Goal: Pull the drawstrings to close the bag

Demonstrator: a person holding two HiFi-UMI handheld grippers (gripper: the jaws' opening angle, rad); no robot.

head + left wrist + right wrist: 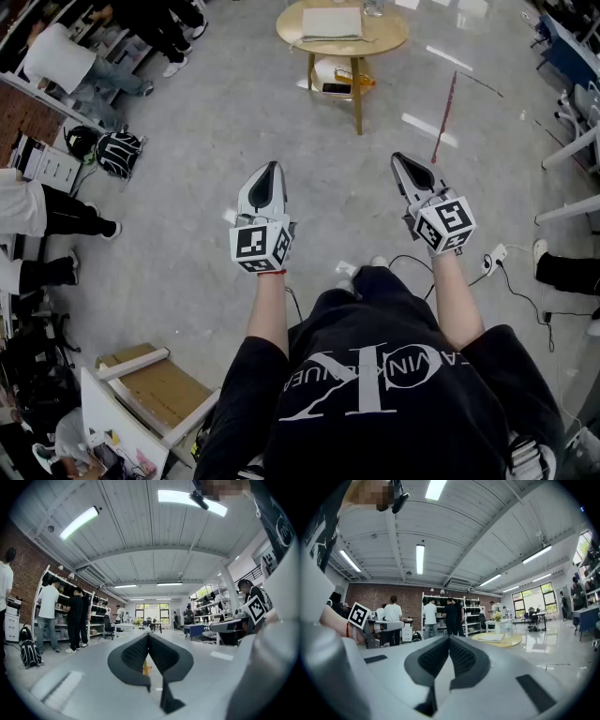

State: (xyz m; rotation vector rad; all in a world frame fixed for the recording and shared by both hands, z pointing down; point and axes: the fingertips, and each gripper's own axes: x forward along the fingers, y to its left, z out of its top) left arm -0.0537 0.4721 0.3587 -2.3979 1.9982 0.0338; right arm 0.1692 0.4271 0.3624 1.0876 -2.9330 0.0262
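**Workshop inventory: both grippers idle, bag on the table**

Grey polished floor (187,225), with people (66,56) along its left edge.

1. Round wooden table (389,37), well ahead of me. A flat, pale bag (331,23) lay across the middle of its top, with neither gripper touching it.
2. Left gripper (272,169), which I held level over the floor. Its jaws were clenched together with nothing between them.
3. Right gripper (401,159), level and well apart from the left. Its jaws were likewise pressed closed and empty.
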